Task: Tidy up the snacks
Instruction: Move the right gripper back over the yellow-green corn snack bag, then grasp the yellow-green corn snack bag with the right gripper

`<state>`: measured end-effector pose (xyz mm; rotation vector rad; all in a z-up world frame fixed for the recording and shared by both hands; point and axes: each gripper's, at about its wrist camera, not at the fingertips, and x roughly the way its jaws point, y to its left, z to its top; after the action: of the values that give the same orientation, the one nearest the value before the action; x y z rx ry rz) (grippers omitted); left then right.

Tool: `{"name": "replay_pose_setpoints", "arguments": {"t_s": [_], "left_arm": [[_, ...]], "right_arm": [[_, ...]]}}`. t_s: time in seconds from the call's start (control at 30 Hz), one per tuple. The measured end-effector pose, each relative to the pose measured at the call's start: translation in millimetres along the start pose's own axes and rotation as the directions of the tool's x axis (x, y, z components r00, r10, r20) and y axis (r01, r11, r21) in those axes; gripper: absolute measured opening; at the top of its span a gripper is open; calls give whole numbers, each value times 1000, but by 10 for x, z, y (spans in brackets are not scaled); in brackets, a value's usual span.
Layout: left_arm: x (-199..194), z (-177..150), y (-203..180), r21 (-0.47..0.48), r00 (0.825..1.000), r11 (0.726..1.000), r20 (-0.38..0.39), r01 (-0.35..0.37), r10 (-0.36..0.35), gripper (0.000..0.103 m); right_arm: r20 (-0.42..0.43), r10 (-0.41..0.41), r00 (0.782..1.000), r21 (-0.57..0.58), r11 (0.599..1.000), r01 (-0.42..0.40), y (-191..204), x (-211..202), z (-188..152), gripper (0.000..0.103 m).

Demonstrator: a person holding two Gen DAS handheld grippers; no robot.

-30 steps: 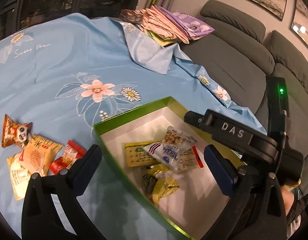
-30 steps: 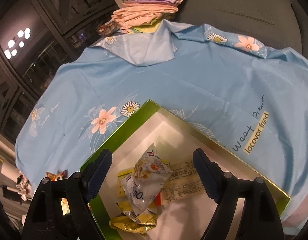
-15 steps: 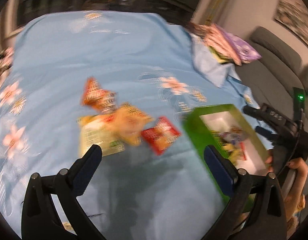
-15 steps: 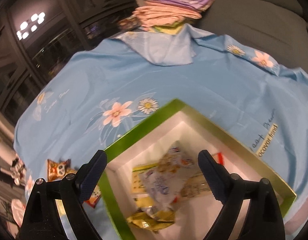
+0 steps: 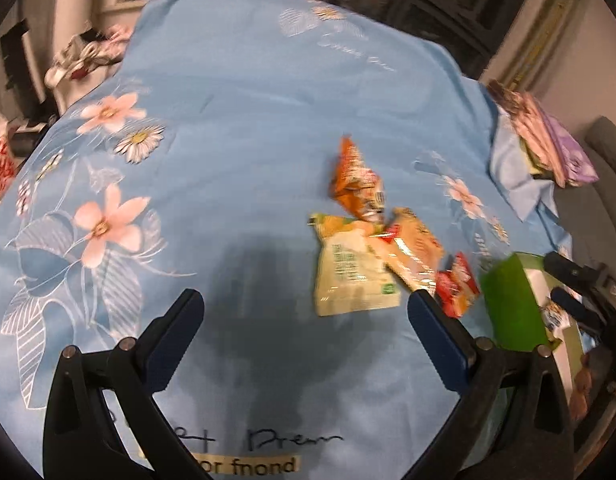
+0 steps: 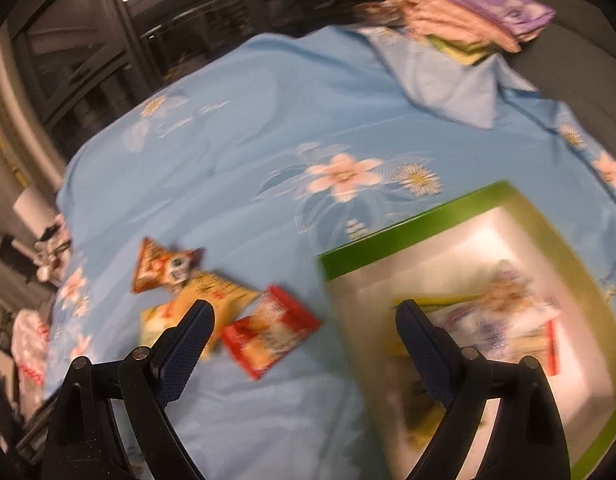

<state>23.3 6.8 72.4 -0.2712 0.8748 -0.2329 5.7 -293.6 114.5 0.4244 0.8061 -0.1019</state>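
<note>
Blue floral bedsheet (image 5: 236, 128) by grey sofa | loose foil snack packets (image 5: 372, 248) lie mid-sheet, beside green-rimmed white box (image 6: 408, 224) | light, crinkly, slippery: pinch a flat sealed edge | left gripper (image 5: 304, 312), right gripper (image 6: 304, 320): jaws spread, empty

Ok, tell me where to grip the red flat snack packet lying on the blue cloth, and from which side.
Take the red flat snack packet by its free edge facing the green box, coming from above with the right gripper. It lies flat on the blue floral cloth, and its other end appears to sit against the yellow packet, so that side is crowded. The frame is blurred, so judge the edge cautiously.
</note>
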Motion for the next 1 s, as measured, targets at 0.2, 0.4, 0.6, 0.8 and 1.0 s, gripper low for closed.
{"name": "replay_pose_setpoints", "arguments": {"t_s": [0.2,0.4,0.6,0.8,1.0], "left_arm": [[8,24,87,12,997,997,17,-70,70,102],[249,57,152,-30,998,1000,-62,9,-11,101],[470,105,98,-51,988,993,-105,109,-113,84],[733,83,34,-25,982,994,-156,104,-107,72],[764,93,45,-28,978,986,-127,166,-168,56]], "right_arm": [[-114,166,980,-21,985,-169,276,191,-77,86],[-228,213,950,-84,968,-238,698,560,-176,68],[-372,336,865,-11,931,-366,946,1030,-196,54],[-409,214,887,-41,967,-252,975,1416,-256,54],[-375,273,886,-31,951,-306,899,1431,-236,54]]}}
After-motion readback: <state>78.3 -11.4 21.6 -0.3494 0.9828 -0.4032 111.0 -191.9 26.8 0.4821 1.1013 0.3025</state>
